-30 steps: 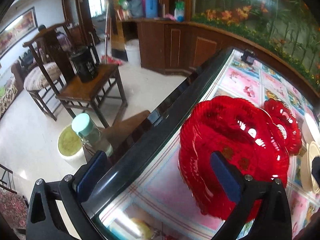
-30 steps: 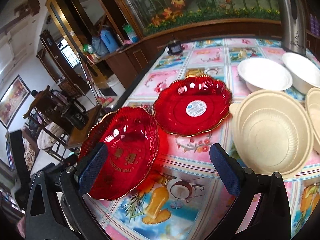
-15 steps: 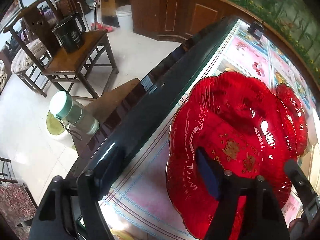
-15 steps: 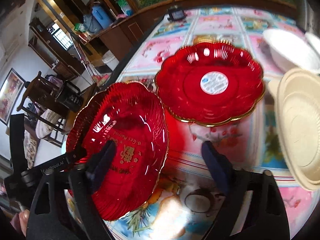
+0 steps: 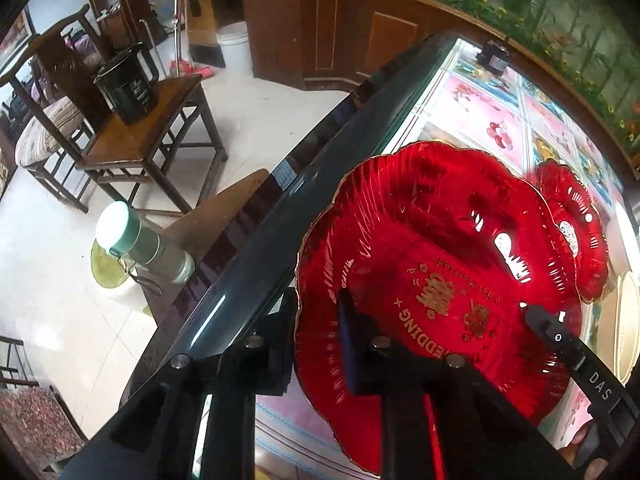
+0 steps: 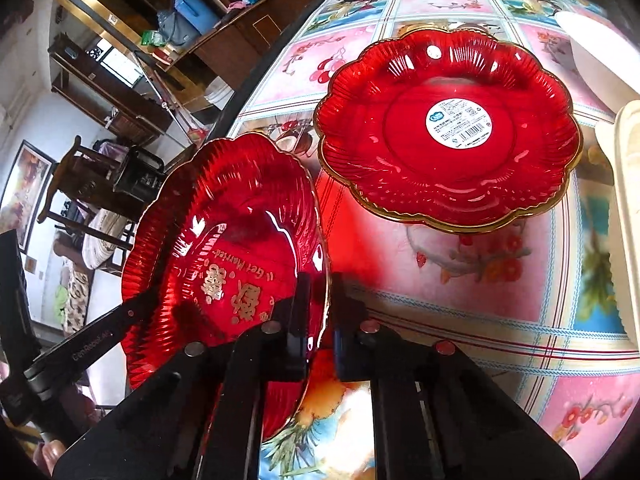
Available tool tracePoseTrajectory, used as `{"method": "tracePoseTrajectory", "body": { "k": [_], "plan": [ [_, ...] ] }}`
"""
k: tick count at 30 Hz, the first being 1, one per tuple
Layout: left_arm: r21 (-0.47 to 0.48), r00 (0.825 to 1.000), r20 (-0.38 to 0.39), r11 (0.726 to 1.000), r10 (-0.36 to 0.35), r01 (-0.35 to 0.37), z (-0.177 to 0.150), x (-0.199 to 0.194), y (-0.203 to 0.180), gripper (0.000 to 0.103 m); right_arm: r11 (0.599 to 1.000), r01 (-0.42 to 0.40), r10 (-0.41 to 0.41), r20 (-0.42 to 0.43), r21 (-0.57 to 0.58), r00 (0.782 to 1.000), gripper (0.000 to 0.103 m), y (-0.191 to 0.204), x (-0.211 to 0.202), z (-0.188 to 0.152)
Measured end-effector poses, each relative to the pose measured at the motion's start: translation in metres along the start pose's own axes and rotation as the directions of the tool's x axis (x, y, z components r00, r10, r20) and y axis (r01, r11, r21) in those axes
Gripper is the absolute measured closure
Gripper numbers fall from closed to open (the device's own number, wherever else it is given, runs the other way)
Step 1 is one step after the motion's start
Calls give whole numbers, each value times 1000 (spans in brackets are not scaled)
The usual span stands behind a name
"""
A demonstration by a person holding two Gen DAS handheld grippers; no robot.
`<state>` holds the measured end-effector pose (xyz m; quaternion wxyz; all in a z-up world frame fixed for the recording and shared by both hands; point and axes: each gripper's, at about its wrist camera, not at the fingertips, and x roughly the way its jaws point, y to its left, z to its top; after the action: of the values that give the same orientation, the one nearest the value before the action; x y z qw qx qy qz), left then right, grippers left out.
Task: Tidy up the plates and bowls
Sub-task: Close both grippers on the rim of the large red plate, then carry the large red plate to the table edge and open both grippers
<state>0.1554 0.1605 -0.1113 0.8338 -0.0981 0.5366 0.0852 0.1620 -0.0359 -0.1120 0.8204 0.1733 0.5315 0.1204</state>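
Early stage: L hand-held gripper (image 5: 316, 328) & R hand-held gripper (image 6: 320, 312) both clamped on tilted red wedding plate (image 6: 224, 248) at desk (image 6: 480, 280) edge; second red plate (image 6: 448, 128), cream bowls unstacked.

Red plate (image 6: 224, 248) – gold "Get Married", "EDDING"; gripper arm (image 5: 592, 372) – "DAS".

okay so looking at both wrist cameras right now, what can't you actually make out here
- Left claw: its outer finger lies behind the printed plate rim, so the contact is hidden in the left wrist view.
- Right claw: whether its pads touch the rim is masked by red glare, right wrist view.
- White bowl and cream plate: cut off by the right edge.
- Sticker on the second red plate: text too small.
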Motion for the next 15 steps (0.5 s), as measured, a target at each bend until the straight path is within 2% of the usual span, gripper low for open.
{"method": "tracePoseTrajectory", "body": {
  "k": [7,15],
  "plan": [
    [29,1000,7,999,-29,29,-5,-3,-1,88,1000,4,-4,17,-1,1000,95,-1,-4,-4],
    [97,999,27,995,-33,30,-50,-40,3,86,999,12,-10,44,-35,999,95,-1,-40,-40]
  ]
}}
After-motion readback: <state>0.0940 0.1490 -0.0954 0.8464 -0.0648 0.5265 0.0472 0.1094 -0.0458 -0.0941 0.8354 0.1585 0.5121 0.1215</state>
